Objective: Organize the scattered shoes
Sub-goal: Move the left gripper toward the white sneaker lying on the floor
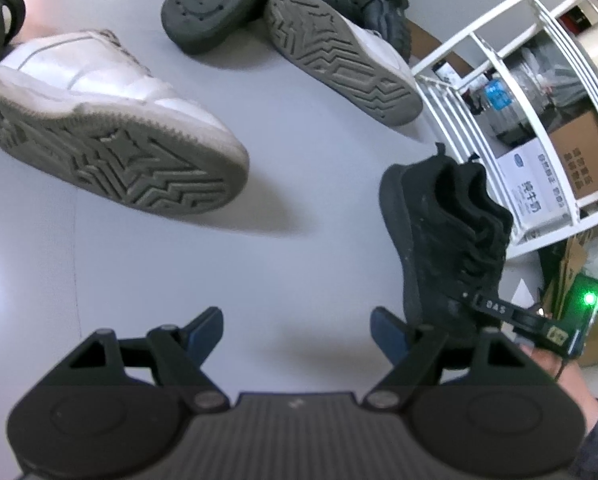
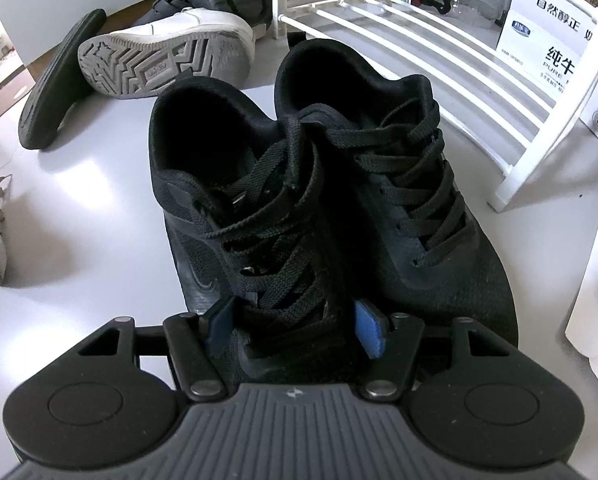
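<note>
Right tongs (image 2: 295,330) straddle the near end of the left-hand shoe of a pair of black lace-up sneakers (image 2: 319,200), their blue pads (image 2: 369,332) standing on either side of its laced throat. Whether the pads press the mesh or stand just off it cannot be told; with no clear bite visible, I read them as apart. The pair stands upright, side by side and touching, on the white worktop (image 2: 99,200), heels toward the white wire shoe rack (image 2: 439,60) just beyond.

These sneakers look light and soft: knit uppers that will cave under a squeeze, loose laces that could snag. The firmer collar or the two inner walls pinched together likely give the surest hold.

Left tongs (image 1: 299,326) hang wide apart and empty over bare worktop. Farther out lie white sneakers (image 1: 111,128) tipped on their sides, a dark slipper (image 1: 219,4) sole up, and a chunky black shoe (image 1: 387,0).
</note>
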Action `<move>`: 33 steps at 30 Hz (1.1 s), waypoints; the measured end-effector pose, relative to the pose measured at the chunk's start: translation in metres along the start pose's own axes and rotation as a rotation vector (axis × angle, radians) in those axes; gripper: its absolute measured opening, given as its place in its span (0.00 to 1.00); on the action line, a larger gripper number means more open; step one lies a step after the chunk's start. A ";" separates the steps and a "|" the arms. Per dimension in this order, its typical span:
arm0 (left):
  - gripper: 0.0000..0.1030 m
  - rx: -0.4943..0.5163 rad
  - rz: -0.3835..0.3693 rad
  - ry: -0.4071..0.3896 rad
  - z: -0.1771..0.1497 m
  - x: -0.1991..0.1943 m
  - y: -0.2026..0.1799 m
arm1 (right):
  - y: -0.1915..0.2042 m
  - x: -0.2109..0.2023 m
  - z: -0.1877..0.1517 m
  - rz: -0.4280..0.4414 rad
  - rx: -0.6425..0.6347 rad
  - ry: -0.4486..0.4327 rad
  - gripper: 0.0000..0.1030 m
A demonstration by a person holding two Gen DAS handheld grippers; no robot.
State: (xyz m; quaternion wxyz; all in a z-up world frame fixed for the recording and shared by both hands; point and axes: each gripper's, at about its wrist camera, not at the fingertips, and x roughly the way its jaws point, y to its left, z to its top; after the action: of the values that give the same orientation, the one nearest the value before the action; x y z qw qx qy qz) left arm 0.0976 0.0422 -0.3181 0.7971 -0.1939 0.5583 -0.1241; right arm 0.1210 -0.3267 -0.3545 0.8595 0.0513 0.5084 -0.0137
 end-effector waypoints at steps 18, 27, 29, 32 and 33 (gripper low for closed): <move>0.80 0.048 0.167 -0.186 0.046 -0.034 0.025 | 0.002 -0.034 -0.005 0.115 -0.073 -0.097 0.74; 0.80 0.061 0.264 -0.289 0.083 -0.036 0.051 | 0.016 -0.055 -0.009 0.187 -0.162 -0.189 0.74; 0.80 0.076 0.280 -0.305 0.090 -0.034 0.056 | 0.018 -0.059 -0.009 0.200 -0.169 -0.209 0.74; 0.80 0.095 0.321 -0.312 0.105 -0.029 0.068 | 0.021 -0.061 -0.010 0.212 -0.187 -0.208 0.74; 0.80 0.096 0.323 -0.309 0.108 -0.028 0.071 | 0.021 -0.060 -0.010 0.216 -0.189 -0.202 0.74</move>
State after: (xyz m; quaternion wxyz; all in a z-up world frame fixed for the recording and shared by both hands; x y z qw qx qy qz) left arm 0.1883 0.1356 -0.2932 0.8909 -0.0806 0.4470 0.0099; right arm 0.0852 -0.3062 -0.3053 0.9037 0.0229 0.4099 0.1216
